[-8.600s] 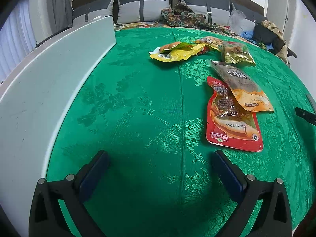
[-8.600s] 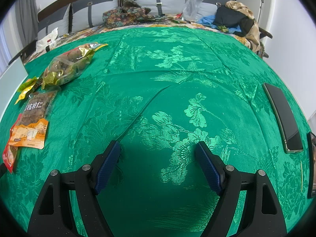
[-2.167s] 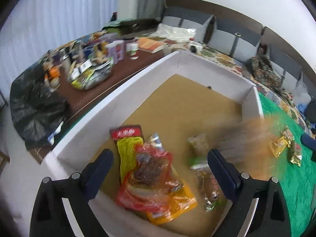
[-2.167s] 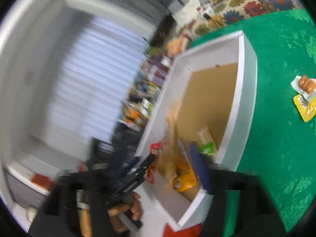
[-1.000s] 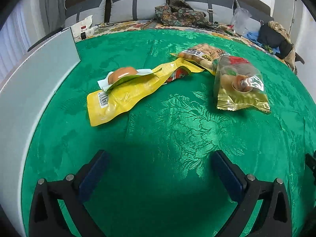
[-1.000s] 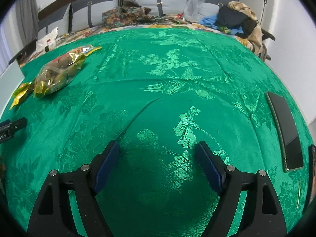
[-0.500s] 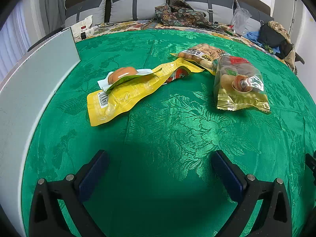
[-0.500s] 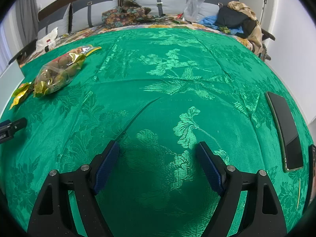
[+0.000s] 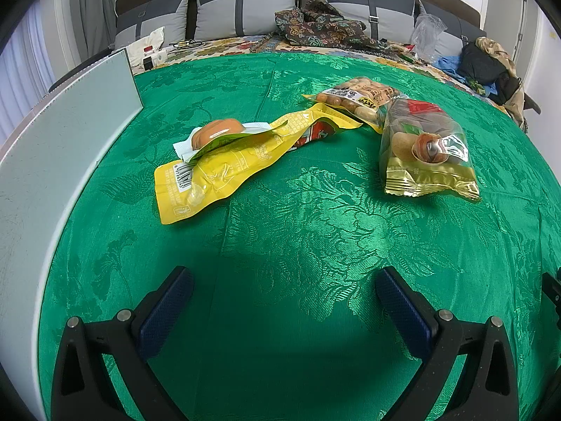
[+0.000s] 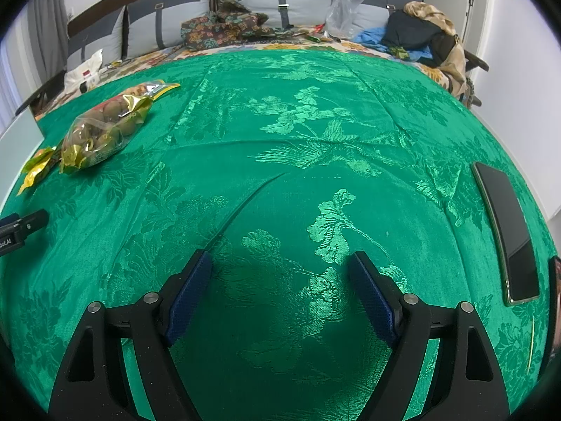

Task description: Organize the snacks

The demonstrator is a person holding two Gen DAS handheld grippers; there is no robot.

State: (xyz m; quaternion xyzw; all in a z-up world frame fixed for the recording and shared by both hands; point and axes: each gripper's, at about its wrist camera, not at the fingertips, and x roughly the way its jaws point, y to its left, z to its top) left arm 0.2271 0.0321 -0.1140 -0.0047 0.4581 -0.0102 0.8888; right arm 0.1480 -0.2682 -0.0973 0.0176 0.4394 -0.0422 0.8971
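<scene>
On the green tablecloth (image 9: pixel 298 217) lie a yellow snack pouch (image 9: pixel 224 161), a sausage pack (image 9: pixel 217 132) on top of it, a bag of round nuts (image 9: pixel 354 98) and a gold-edged clear bag of snacks (image 9: pixel 424 147). My left gripper (image 9: pixel 280 301) is open and empty, low over the cloth in front of the pouch. My right gripper (image 10: pixel 278 291) is open and empty over bare cloth; the gold bag (image 10: pixel 101 129) lies far to its left.
The white wall of the box (image 9: pixel 52 161) runs along the left. A dark phone (image 10: pixel 505 231) lies at the right edge of the table. The left gripper's tip (image 10: pixel 17 228) shows at the far left. A sofa with cushions and clothes (image 9: pixel 315 24) stands behind.
Over the last second both grippers have stayed nearly still and open. Earlier, the red and orange packs left the cloth and went into the white box.
</scene>
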